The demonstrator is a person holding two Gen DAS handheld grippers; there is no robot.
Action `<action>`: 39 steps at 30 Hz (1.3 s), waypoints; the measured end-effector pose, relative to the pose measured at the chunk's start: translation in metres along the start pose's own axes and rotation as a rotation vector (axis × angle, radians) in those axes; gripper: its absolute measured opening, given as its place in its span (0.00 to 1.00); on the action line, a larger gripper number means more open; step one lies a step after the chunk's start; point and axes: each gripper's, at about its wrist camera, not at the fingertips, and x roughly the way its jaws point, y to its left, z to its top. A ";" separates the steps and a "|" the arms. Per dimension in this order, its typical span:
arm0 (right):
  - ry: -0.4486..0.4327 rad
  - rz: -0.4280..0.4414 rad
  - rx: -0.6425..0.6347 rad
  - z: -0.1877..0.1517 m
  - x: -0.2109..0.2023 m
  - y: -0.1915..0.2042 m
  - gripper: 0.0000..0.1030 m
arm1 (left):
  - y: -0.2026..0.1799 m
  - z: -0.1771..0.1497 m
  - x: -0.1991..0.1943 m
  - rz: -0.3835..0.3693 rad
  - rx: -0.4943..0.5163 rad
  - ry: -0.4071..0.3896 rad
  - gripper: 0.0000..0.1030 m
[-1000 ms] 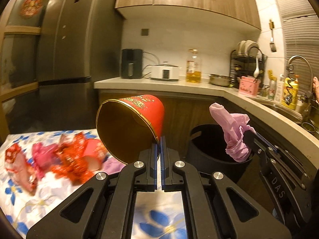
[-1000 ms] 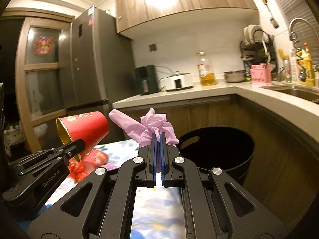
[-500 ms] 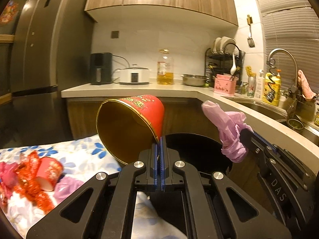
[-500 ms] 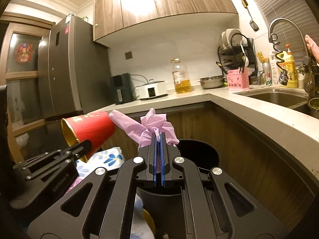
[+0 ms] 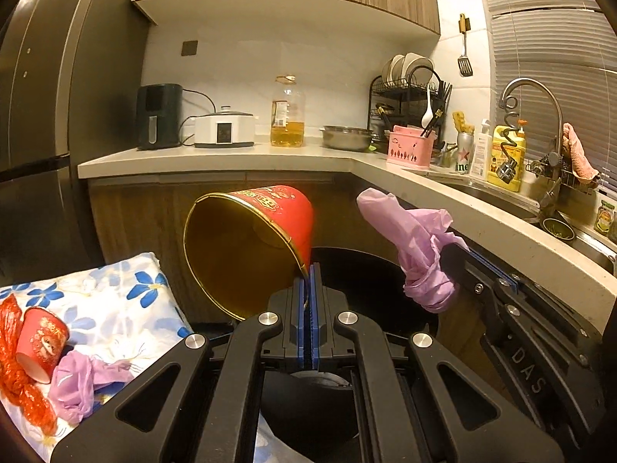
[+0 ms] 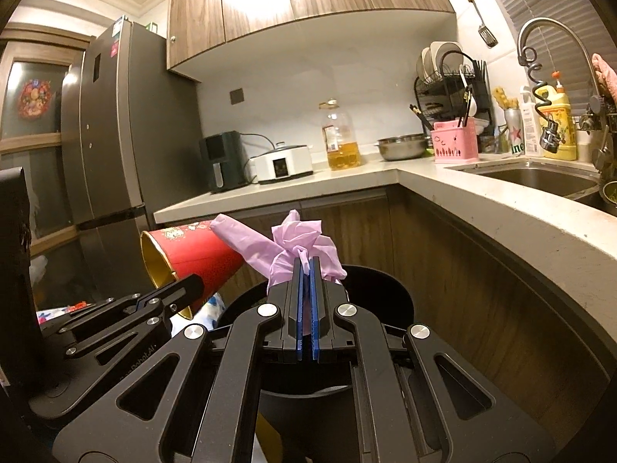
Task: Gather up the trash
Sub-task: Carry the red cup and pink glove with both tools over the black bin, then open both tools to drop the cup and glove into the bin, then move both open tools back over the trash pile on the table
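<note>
The left gripper (image 5: pixel 307 270) has its blue pads pressed together on the gold rim of a red paper cup (image 5: pixel 250 247), which tilts with its gold-lined mouth toward the camera, directly above the near-left rim of the black trash bin (image 5: pixel 370 270). The right gripper (image 6: pixel 306 266) is likewise clamped tight, pinching a crumpled purple plastic bag (image 6: pixel 297 247) that hangs over the bin's opening; in the left wrist view the same bag (image 5: pixel 420 254) sits just right of the cup, over the bin's right side. The two carried pieces are close but not touching in that view.

Left of the bin, a surface with a blue-flowered cloth (image 5: pixel 115 301) carries more litter: a smaller red cup (image 5: pixel 42 343) lying on its side, red crinkled wrapping (image 5: pixel 15 378) touching it, and another purple bag (image 5: pixel 81 382) just beside the cup.

Beyond the bin runs a wooden cabinet front under a pale countertop (image 5: pixel 231 156) bearing a black appliance (image 5: pixel 158 115), a white cooker (image 5: pixel 223 129) and an oil bottle (image 5: pixel 287 114). Farther right of the bin are a dish rack (image 5: pixel 408 92) and the sink faucet (image 5: pixel 532 96).
</note>
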 end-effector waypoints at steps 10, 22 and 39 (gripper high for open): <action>0.026 0.009 0.008 -0.004 0.016 -0.002 0.03 | 0.004 -0.005 0.023 -0.040 0.005 0.055 0.03; 0.078 -0.011 0.011 -0.012 0.030 -0.007 0.17 | 0.020 -0.011 0.026 -0.046 -0.045 0.068 0.41; 0.104 -0.022 0.026 -0.022 -0.004 -0.002 0.71 | 0.048 -0.028 -0.040 0.273 -0.061 0.014 0.87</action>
